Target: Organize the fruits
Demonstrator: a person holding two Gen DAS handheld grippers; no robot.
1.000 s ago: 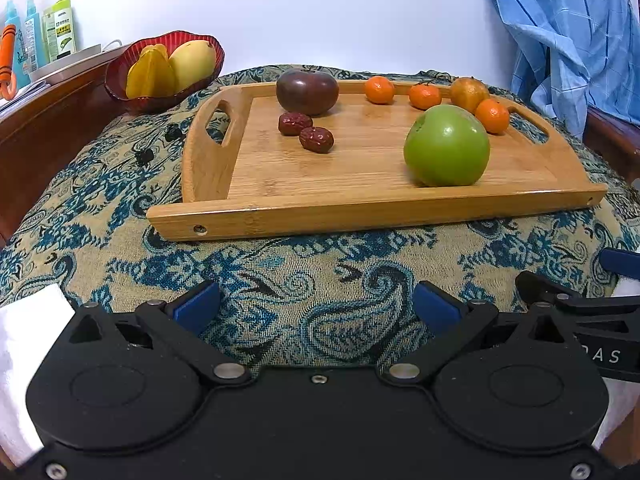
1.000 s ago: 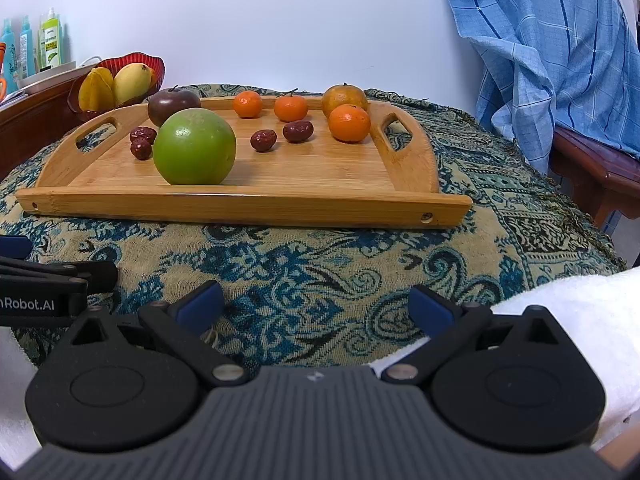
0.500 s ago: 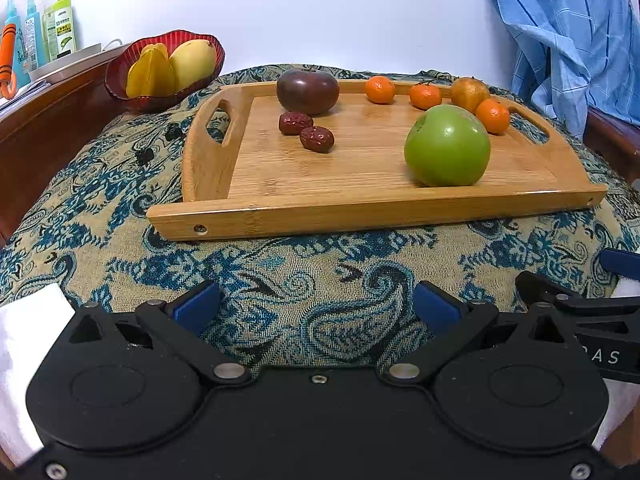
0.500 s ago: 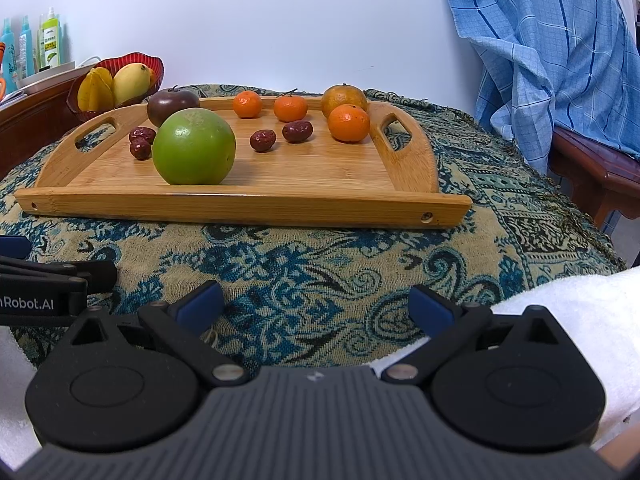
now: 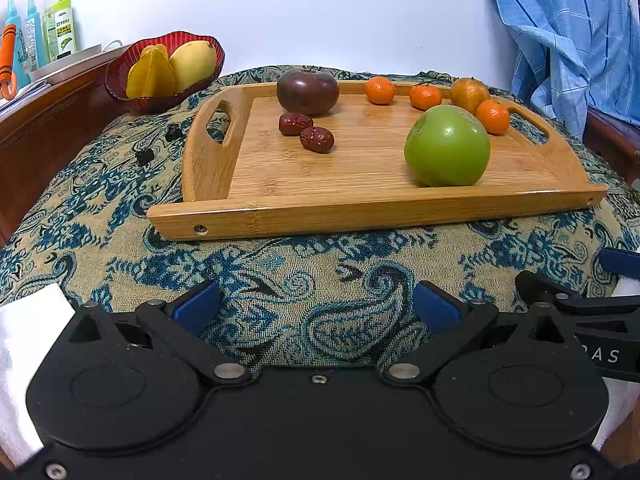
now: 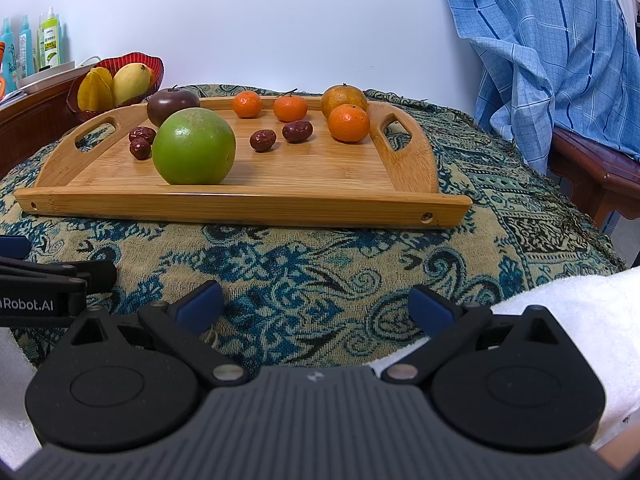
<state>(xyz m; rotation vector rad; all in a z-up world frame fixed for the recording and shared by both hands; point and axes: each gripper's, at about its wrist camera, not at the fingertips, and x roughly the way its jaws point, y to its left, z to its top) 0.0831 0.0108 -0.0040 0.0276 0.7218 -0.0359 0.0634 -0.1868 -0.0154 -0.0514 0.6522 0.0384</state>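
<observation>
A bamboo tray [image 5: 360, 212] [image 6: 240, 204] lies on the patterned cloth. On it sit a big green fruit [image 5: 447, 146] [image 6: 194, 152], a dark purple fruit [image 5: 308, 87] [image 6: 173, 103], several small oranges [image 5: 380, 90] [image 6: 349, 123] and several red dates [image 5: 317, 139] [image 6: 263, 140]. My left gripper [image 5: 316, 308] is open and empty, over the cloth in front of the tray. My right gripper [image 6: 316, 304] is open and empty, also short of the tray.
A red bowl [image 5: 160, 98] [image 6: 156, 68] with a starfruit and a mango stands at the back left. Bottles [image 5: 36, 36] stand on a wooden ledge at far left. A blue checked cloth [image 6: 552, 48] hangs at right. White towel [image 6: 560, 304] lies by my right gripper.
</observation>
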